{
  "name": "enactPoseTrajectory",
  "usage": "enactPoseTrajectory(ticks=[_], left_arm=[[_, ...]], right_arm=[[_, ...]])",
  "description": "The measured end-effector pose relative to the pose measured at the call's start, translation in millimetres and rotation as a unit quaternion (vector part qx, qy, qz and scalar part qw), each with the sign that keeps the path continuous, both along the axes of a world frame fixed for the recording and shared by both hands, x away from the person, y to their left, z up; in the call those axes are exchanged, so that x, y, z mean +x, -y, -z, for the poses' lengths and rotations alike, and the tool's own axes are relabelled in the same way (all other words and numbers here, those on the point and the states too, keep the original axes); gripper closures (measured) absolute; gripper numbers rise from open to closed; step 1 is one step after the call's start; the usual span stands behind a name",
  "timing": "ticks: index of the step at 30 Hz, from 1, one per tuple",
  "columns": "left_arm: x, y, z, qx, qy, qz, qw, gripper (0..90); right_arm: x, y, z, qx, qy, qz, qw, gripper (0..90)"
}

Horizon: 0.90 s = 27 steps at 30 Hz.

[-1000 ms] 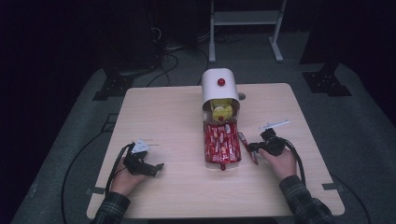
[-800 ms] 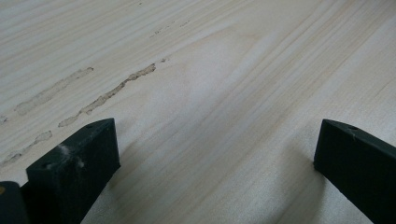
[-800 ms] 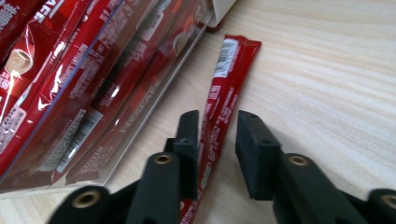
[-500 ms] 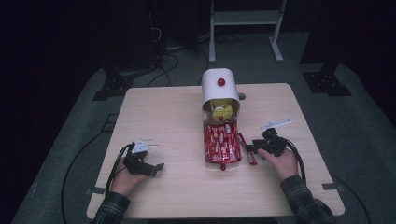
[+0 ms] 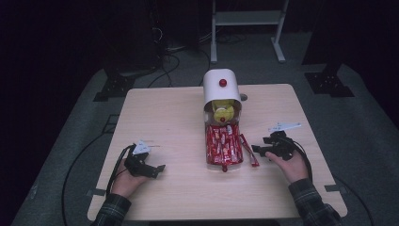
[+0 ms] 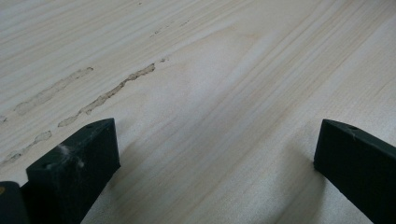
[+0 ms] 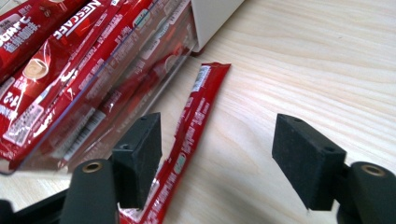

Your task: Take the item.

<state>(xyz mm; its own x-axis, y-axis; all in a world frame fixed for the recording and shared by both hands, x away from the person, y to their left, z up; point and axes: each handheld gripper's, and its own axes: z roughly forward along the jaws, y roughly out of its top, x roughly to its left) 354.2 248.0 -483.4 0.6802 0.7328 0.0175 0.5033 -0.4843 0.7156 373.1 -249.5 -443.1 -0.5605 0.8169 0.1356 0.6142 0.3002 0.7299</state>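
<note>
Right hand-held gripper (image 7: 217, 158) is held wide open over the loose red sachet (image 7: 194, 130) lying beside the clear tray (image 7: 93, 116); left hand-held gripper (image 6: 215, 163) is spread wide too.

Overhead forward-down; gripper cameras close — table (image 5: 179, 197) shared.
</note>
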Motion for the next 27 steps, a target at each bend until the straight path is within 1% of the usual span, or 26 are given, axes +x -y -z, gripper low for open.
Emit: enactPoseTrajectory(ticks=[4,6,9,13,17,22,24,27], left_arm=[[0.1,-0.1,-0.1,0.001,0.001,0.001,1.0,0.0],[0.1,-0.1,-0.1,0.001,0.001,0.001,1.0,0.0],[0.1,0.1,0.1,-0.001,0.001,0.0,1.0,0.0],[0.1,0.1,0.1,-0.001,0.001,0.0,1.0,0.0],[0.1,0.1,0.1,-0.001,0.001,0.0,1.0,0.0],[0.1,0.2,0.2,-0.001,0.001,-0.001,1.0,0.0],[0.1,0.2,0.2,-0.002,0.001,-0.001,1.0,0.0],[0.0,0.2,0.2,-0.002,0.001,-0.001,1.0,0.0]], right_arm=[[-4.6,7.5,-0.3,-0.005,0.011,0.004,0.9999,29.9],[-6.2,11.5,0.0,-0.008,0.016,0.012,0.9998,28.5],[-7.3,16.1,0.8,-0.013,0.019,0.02,0.9995,28.2],[-8.9,26.8,2.8,-0.02,0.022,0.031,0.9991,28.2],[-9.2,36.9,5.4,-0.023,0.018,0.045,0.9986,28.1],[-4.6,46.9,11.2,-0.041,0.014,0.059,0.9973,27.1],[-2.6,48.5,14.6,-0.049,0.006,0.067,0.9965,27.0],[0.4,51.1,19.2,-0.057,-0.002,0.068,0.9961,26.6]])
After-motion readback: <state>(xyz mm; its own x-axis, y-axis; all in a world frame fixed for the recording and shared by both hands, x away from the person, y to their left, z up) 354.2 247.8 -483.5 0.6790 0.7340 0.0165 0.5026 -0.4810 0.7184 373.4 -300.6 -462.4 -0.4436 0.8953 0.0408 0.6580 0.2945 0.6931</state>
